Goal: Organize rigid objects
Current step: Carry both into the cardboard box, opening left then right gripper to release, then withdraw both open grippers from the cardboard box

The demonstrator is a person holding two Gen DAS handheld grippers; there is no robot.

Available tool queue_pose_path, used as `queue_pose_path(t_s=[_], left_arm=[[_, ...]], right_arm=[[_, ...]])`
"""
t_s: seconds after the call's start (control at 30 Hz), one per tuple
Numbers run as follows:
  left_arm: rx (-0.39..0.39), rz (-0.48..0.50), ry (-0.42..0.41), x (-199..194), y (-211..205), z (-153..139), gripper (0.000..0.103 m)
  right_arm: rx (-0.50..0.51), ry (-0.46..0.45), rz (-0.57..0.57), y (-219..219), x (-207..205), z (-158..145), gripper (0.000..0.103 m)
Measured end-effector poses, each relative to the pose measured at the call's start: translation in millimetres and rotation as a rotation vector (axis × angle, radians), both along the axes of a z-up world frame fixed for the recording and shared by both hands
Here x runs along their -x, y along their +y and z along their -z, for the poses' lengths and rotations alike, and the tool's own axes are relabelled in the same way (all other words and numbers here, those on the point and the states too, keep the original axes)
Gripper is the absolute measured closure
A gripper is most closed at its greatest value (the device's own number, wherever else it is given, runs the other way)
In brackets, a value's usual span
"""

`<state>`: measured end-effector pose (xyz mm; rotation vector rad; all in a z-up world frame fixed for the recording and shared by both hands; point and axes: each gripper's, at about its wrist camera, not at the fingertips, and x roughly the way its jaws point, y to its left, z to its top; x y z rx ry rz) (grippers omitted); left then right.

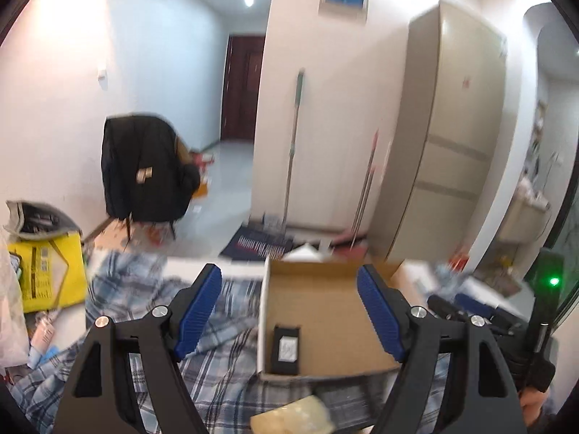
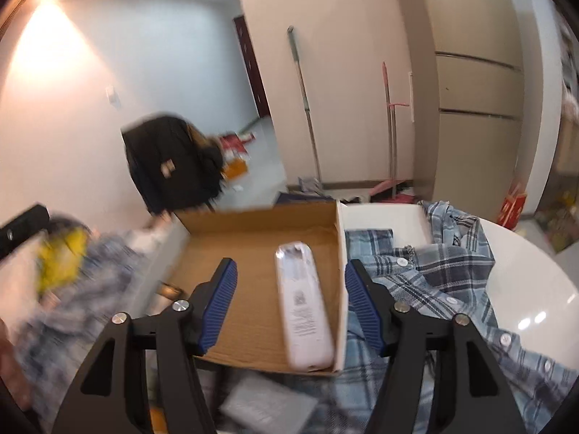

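My right gripper (image 2: 291,305) hanging wide, gripping nothing; white remote (image 2: 303,303) lying in cardboard box (image 2: 253,231) between fingers, tip toward 12 o'clock. My left gripper (image 1: 289,311) gaping wide; black battery (image 1: 286,349) lying at 6 o'clock.

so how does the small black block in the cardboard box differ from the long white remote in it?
The small black rectangular block is short and dark; the long white remote is slim and pale, spanning most of the open cardboard box. Both lie flat, label side up, inside the box.

Black hand-held gripper (image 1: 289,314), ribbed blue pads (image 1: 201,311), silver screws (image 1: 161,311)
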<state>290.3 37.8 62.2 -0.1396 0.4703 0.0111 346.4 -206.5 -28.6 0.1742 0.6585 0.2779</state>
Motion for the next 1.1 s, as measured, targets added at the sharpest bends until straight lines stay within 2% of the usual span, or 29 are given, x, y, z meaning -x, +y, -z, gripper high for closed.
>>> queue_pose_path(t_s=[0.03,0.2,0.27,0.3,0.37,0.4,0.47,0.53,0.67,0.77,0.83,0.9,1.03,1.1], left_arm=[[0.0,0.001,-0.026,8.1,-1.5,-9.1,0.017],[-0.061,0.005,-0.162,63.4,-13.9,-49.6,0.017],[-0.08,-0.052,-0.225,95.2,-19.2,-61.4,0.017],[-0.075,-0.081,-0.276,113.1,-20.6,-66.1,0.016],[-0.049,-0.08,-0.409,154.3,-24.6,-71.9,0.0],[-0.047,-0.078,-0.461,170.7,-24.4,-73.3,0.0],[-0.084,-0.075,-0.512,193.9,-30.6,-74.9,0.0],[-0.122,-0.047,-0.492,198.6,-35.5,-72.9,0.0],[-0.14,-0.064,-0.422,194.2,-32.9,-55.0,0.0],[-0.131,-0.047,-0.382,186.8,-31.5,-28.7,0.0],[-0.18,-0.045,-0.314,172.2,-38.3,-5.4,0.0],[-0.199,-0.038,-0.285,164.7,-41.7,11.0,0.0],[-0.177,0.014,-0.247,153.2,-40.4,34.5,0.0],[-0.131,0.052,-0.224,147.5,-34.6,46.4,0.0]], right_arm=[[-0.014,-0.012,0.001,-2.7,5.3,-9.8,0.038],[0.033,-0.096,-0.019,-6.2,47.4,-55.8,0.035],[-0.047,-0.117,-0.044,-14.8,71.4,-71.5,0.033],[-0.094,-0.135,-0.066,-19.0,83.1,-78.8,0.027],[-0.129,-0.186,-0.061,-23.7,108.9,-91.7,0.012],[-0.102,-0.214,-0.014,-24.1,120.9,-97.2,0.0],[0.002,-0.25,0.15,-23.4,136.4,-101.3,0.0],[0.078,-0.28,0.232,-21.9,145.4,-98.9,0.0],[0.086,-0.243,0.116,-17.0,145.0,-83.3,0.0],[0.104,-0.2,0.105,-10.2,140.6,-63.3,0.0],[0.102,-0.17,0.091,-6.5,136.4,-50.9,0.0],[0.119,-0.141,0.055,-4.1,133.7,-36.3,0.0],[0.198,-0.149,-0.01,10.1,143.6,-17.7,0.004],[0.221,-0.131,-0.057,17.8,147.9,-6.5,0.005]])
